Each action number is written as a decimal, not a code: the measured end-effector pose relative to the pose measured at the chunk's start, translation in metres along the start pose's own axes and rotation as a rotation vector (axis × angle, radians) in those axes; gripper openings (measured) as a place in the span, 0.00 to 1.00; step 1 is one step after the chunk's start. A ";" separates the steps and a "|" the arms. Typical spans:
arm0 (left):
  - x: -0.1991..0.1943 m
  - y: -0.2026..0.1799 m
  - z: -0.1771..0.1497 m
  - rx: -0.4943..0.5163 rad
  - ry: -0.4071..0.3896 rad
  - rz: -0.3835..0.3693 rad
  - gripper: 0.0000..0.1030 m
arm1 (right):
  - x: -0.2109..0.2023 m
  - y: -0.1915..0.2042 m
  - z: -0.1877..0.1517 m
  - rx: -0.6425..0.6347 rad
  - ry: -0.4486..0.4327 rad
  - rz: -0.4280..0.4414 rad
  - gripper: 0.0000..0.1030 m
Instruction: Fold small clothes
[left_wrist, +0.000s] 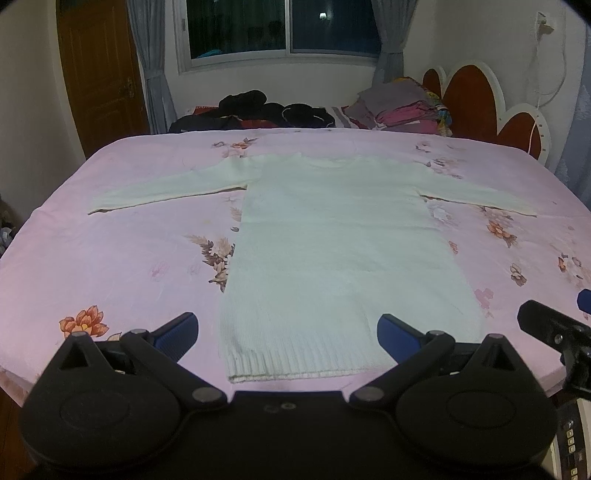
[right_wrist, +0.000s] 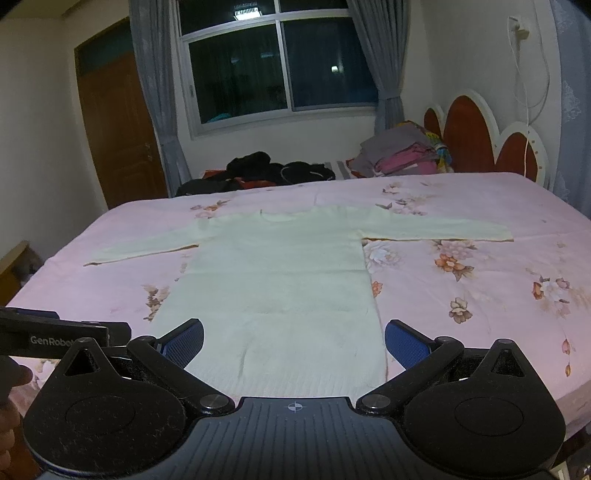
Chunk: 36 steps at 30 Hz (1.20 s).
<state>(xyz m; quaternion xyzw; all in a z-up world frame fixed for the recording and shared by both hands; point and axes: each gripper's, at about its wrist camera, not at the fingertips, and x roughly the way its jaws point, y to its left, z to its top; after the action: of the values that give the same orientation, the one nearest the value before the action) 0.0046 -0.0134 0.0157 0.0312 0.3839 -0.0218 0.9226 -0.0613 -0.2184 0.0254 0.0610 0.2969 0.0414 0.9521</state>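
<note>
A pale cream long-sleeved sweater (left_wrist: 340, 236) lies flat and face up on the pink floral bedsheet (left_wrist: 122, 258). Both sleeves are spread out sideways. The neckline points toward the far side of the bed, and the ribbed hem (left_wrist: 295, 363) lies at the near edge.

The left gripper (left_wrist: 286, 338) is held at the near edge of the bed, above the hem. Its blue-padded fingers (left_wrist: 177, 332) are spread wide apart with nothing between them. The hem spans the gap between them, but no contact with the fabric is visible.

The right gripper (right_wrist: 294, 345) is held beside it, over the right half of the sweater's lower body. Its fingers (right_wrist: 404, 345) are likewise spread wide and hold nothing. Part of the right gripper appears at the right edge of the left wrist view, and the left gripper appears at the left edge of the right wrist view.

At the far side of the bed:
- a heap of dark clothing (right_wrist: 258, 170);
- a stack of folded garments in grey and pink (right_wrist: 402, 155), next to the red and white headboard (right_wrist: 480, 133).

Behind the bed are a window (right_wrist: 277, 70) with grey curtains (right_wrist: 380, 55) and a brown wooden door (right_wrist: 118, 129).
</note>
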 end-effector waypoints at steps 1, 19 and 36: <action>0.003 0.001 0.002 -0.001 0.002 0.000 1.00 | 0.003 0.000 0.000 -0.002 0.002 -0.001 1.00; 0.092 0.019 0.058 0.027 0.025 -0.017 1.00 | 0.094 -0.010 0.034 0.005 -0.006 -0.073 1.00; 0.193 0.043 0.123 0.025 0.025 -0.093 1.00 | 0.196 -0.043 0.092 0.102 0.042 -0.155 1.00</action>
<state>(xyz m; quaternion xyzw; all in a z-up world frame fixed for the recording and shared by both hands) 0.2301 0.0172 -0.0329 0.0251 0.3962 -0.0691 0.9152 0.1534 -0.2470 -0.0154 0.0853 0.3224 -0.0465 0.9416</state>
